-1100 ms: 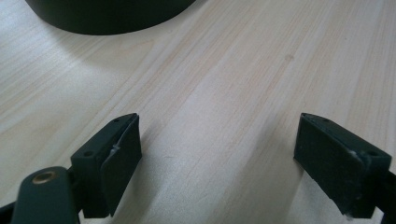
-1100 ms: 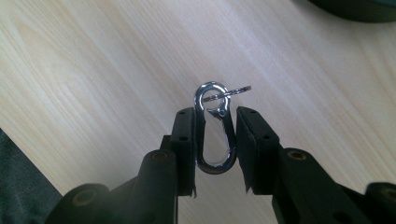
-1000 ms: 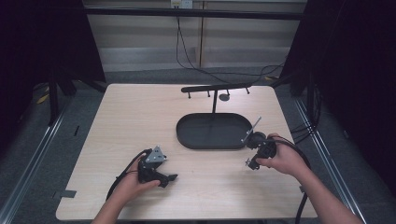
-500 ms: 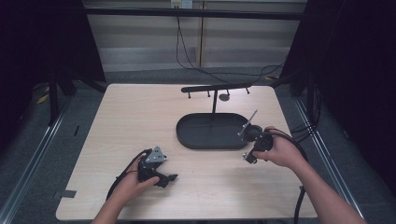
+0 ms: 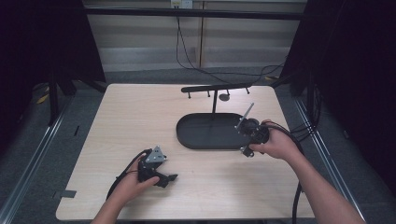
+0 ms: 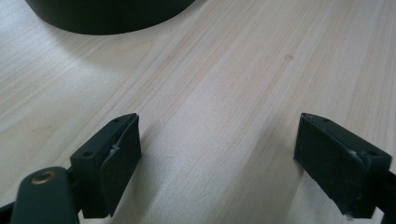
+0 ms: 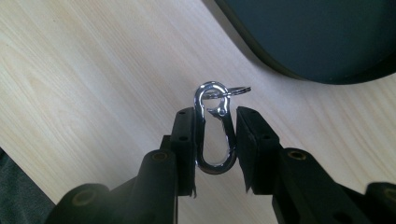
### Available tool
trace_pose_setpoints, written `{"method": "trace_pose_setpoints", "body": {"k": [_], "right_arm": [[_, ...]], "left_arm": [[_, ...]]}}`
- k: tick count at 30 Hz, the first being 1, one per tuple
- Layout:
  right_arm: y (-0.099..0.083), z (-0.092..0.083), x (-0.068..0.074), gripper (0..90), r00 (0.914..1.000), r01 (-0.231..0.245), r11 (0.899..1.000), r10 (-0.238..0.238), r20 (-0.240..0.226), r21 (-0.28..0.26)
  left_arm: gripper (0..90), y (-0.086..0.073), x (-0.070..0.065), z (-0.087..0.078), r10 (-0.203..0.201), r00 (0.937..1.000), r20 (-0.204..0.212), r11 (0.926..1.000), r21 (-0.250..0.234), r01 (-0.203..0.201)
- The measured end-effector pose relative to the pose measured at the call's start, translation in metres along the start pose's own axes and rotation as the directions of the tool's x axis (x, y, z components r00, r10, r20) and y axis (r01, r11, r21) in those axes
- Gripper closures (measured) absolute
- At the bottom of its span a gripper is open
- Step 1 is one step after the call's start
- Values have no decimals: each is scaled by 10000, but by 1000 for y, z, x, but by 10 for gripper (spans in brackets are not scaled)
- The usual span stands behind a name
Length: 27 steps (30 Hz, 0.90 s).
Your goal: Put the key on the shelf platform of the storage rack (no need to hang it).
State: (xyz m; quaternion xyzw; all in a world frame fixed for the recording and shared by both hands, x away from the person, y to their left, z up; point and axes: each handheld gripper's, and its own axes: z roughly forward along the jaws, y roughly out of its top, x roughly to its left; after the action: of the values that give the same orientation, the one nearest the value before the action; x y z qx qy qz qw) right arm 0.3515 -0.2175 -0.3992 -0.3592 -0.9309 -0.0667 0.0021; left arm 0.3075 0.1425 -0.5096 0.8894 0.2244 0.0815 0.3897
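Pale wood grain covers the table [image 5: 140, 116], which stands in a dim room with dark curtains to either side and cables hanging down the wall behind. Nearest the camera in the high view, a person's forearms reach in from the bottom edge. The left hand [image 5: 133, 179] rests on the tabletop near the front left, holding the left gripper [image 5: 156, 170] low against the wood. Seen in the left gripper view, its two black jaws stand wide apart with nothing but bare table between them, and the dark curved wall of the tray [image 6: 107, 16] rises farther off at the top.

Farther back and to the right, the right hand [image 5: 275, 142] holds the right gripper [image 5: 250, 133] at the tray's [image 5: 205, 135] near right end, a grey plate sticking up from its top. Its own view shows the jaws pressed closed on a shiny metal snap hook [image 7: 214, 128], gripped by its long sides, with the rounded head and a small ring poking out past the jaw tips above the table. The tray's dark rim [image 7: 280, 65] crosses the upper right of that view.

Beyond the oval tray, a thin post carries a black rack bar [image 5: 217, 87] with short pegs underneath, one of them carrying a small round piece.
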Motion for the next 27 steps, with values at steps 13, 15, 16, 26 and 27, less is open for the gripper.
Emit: {"method": "trace_pose_setpoints", "body": {"k": [13, 15, 16, 26, 27], "right_arm": [[15, -7, -7, 692, 9998, -213, 9997, 213, 21, -94], [17, -7, -8, 692, 9998, -176, 9998, 177, 62, -54], [19, -8, -8, 692, 9996, -148, 9998, 144, 230, 139], [27, -11, -14, 692, 9993, -263, 9996, 265, 259, -64], [27, -11, -14, 692, 9992, -275, 9996, 277, 271, -110]], "left_arm": [[144, 0, 0, 0, 80, 10000, -25, 9999, 65, -80], [144, 0, 0, 0, 71, 10000, 3, 10000, 54, -71], [144, 0, 0, 0, 79, 10000, -16, 9999, 71, -79], [144, 0, 0, 0, 78, 10000, -15, 10000, 37, -78], [144, 0, 0, 0, 79, 10000, -14, 10000, 39, -79]]}}
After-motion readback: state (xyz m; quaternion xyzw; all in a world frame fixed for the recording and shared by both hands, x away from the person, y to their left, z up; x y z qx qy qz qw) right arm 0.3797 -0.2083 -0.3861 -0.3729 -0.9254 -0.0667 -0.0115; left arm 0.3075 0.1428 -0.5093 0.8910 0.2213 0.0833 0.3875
